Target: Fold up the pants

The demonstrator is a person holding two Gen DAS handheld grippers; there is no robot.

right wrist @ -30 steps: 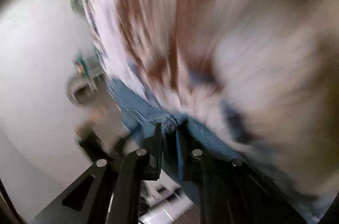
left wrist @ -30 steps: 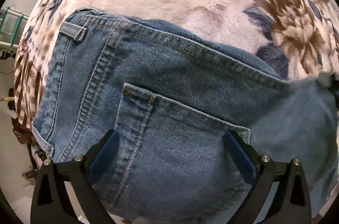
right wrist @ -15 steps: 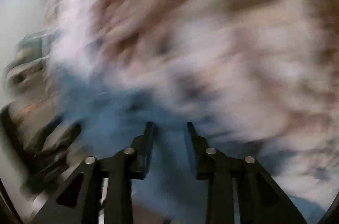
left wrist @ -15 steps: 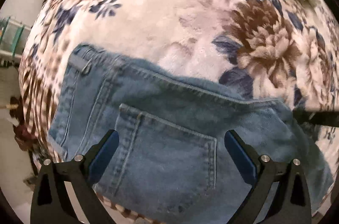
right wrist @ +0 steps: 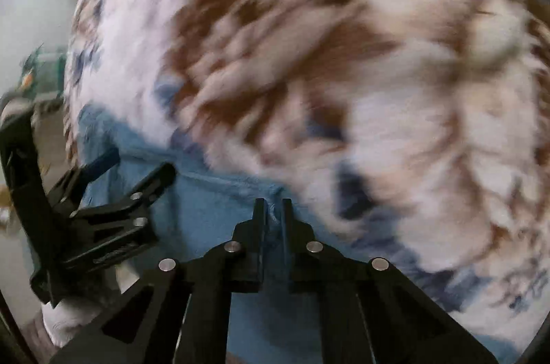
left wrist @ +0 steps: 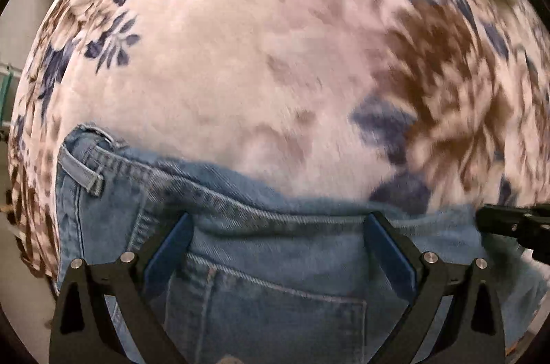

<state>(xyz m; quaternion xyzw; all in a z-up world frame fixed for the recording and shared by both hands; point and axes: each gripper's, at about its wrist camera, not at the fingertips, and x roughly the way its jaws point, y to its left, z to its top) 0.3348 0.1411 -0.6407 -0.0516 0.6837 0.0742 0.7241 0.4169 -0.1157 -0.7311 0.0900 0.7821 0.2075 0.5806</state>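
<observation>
Blue denim pants (left wrist: pixel 275 247) lie on a floral blanket (left wrist: pixel 275 54), back pocket and waistband facing up, a belt loop (left wrist: pixel 80 171) at the left. My left gripper (left wrist: pixel 278 223) is open, its fingers spread over the waistband without holding it. My right gripper (right wrist: pixel 274 209) is shut on a pinch of the pants' denim edge (right wrist: pixel 213 202); its view is motion-blurred. The right gripper shows at the right edge of the left wrist view (left wrist: pixel 512 223), and the left gripper shows at the left of the right wrist view (right wrist: pixel 103 209).
The floral blanket (right wrist: pixel 343 54) covers a bed that fills most of both views. The bed's left edge drops to a pale floor (left wrist: pixel 20 20) with a green rack (left wrist: pixel 7 82) beyond.
The left gripper has drawn back toward the waistband, so less denim and more blanket show. The right gripper, partly opened half a second ago, has shut on the denim edge beside the left gripper.
</observation>
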